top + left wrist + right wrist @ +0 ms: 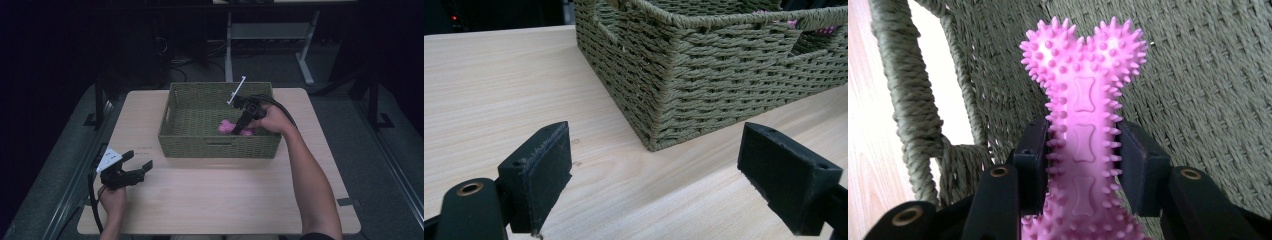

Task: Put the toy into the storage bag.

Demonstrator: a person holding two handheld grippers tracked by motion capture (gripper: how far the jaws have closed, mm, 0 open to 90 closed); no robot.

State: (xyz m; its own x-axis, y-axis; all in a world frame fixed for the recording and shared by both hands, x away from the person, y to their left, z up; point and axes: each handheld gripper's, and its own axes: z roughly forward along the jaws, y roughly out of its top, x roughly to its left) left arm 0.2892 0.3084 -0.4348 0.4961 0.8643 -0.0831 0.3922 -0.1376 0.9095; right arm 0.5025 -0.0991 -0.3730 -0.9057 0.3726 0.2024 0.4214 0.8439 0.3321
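surface: light wood table (pixel 225 200) | on it: 1 green woven basket (pixel 220 145), toward far edge

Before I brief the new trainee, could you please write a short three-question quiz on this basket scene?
1. True or false: the right gripper is shut on the pink spiky bone toy.
2. Where is that toy? A) on the bare table, B) inside the woven basket, C) on the floor.
3. Fill in: the left gripper hovers over the wooden table with its jaws ____.

Key: 1 true; 2 B; 3 open, holding nothing.
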